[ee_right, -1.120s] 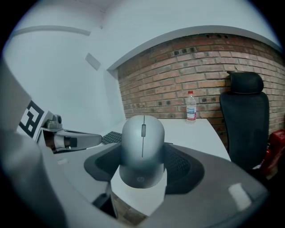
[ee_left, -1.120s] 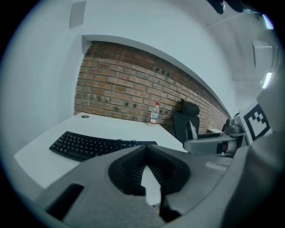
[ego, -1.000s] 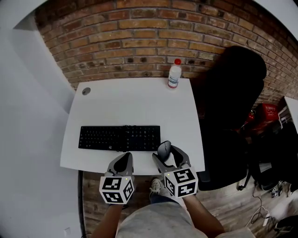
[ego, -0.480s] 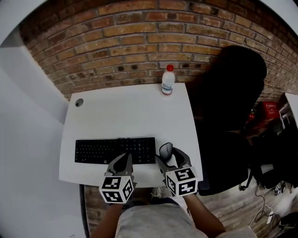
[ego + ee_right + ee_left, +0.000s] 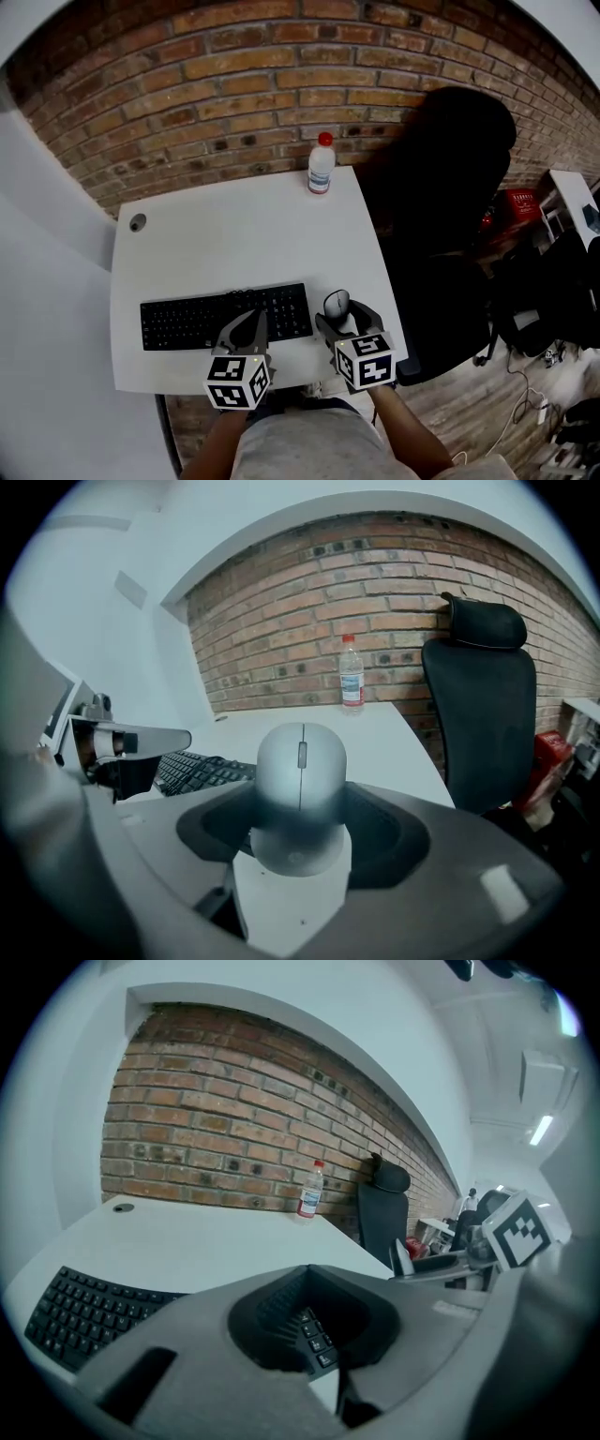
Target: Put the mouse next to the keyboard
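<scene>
A grey mouse [image 5: 336,303] is just right of the right end of the black keyboard [image 5: 225,317], near the front edge of the white table [image 5: 234,244]. My right gripper [image 5: 341,315] is shut on the mouse. In the right gripper view the mouse [image 5: 300,761] fills the gap between the jaws of the right gripper [image 5: 300,810], over the tabletop; I cannot tell whether it touches the table. My left gripper [image 5: 249,321] hovers over the keyboard's front edge, shut and holding nothing. Keyboard keys [image 5: 80,1312] show through the shut left gripper [image 5: 309,1274].
A clear plastic bottle with a red cap [image 5: 321,164] stands at the table's back right corner. A black office chair [image 5: 441,197] is close to the table's right side. A brick wall [image 5: 234,84] runs behind. A cable hole [image 5: 138,222] is at back left.
The head view has shifted, so the table sits lower and further left in the picture. Both grippers and the mouse stay at the keyboard's right end, front edge.
</scene>
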Available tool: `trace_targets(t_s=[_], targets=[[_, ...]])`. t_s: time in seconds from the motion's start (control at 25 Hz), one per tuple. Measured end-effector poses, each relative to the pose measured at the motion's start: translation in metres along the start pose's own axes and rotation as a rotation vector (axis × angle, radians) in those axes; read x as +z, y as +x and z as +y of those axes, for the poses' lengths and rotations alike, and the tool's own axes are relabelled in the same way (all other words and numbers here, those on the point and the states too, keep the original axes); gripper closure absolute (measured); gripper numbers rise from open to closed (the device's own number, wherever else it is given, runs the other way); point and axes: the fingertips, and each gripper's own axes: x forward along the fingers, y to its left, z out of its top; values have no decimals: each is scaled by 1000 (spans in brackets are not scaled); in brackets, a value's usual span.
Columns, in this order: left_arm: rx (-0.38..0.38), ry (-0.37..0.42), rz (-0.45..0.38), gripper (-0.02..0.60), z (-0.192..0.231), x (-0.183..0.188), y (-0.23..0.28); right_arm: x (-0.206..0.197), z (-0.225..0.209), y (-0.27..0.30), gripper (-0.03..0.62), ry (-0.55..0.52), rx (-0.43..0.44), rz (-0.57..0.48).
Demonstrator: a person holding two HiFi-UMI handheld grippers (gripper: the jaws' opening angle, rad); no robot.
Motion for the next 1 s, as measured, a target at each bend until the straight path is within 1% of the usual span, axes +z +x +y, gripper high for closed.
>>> trace_targets(t_s=[0.16, 0.4, 0.6, 0.84, 1.0], targets=[[-32, 5, 3, 584, 10, 2, 4, -6, -7, 7, 295, 13, -51, 34], [-74, 1, 12, 584, 18, 1, 11, -18, -17, 18, 295, 26, -106, 98], [-99, -2, 15, 584, 25, 5, 18, -27, -22, 27, 295, 37, -138, 150], [-130, 10, 14, 584, 29, 10, 25, -42, -28, 38, 295, 67, -185, 247], [-142, 18, 19, 584, 34, 14, 28, -46, -31, 46, 295, 92, -206, 283]])
